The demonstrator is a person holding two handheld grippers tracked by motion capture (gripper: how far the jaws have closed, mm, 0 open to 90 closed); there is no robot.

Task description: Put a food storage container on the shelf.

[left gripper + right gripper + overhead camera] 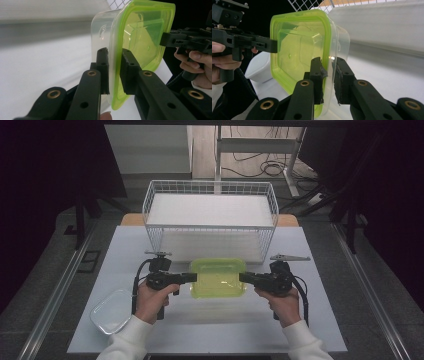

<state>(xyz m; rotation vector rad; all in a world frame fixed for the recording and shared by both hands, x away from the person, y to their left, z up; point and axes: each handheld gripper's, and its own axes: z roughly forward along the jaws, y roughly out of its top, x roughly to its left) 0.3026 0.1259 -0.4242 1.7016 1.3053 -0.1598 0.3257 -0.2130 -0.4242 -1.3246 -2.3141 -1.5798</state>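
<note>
Box [218,278] sits just in front of the basket [210,195], long axis running gripper to gripper. Left gripper [191,277] clamps its left rim, right gripper [243,277] its right rim — both nearly closed on it. Basket lies straight ahead — equal reach.

tongs [192,278]: black, brass-ringed holes | cables: black, trailing | top plates: grey, three-cornered | sleeves: white

high view: looks down from above me, far | my gripper views: very close, face each other | all share green-lidded box [218,278]
</note>
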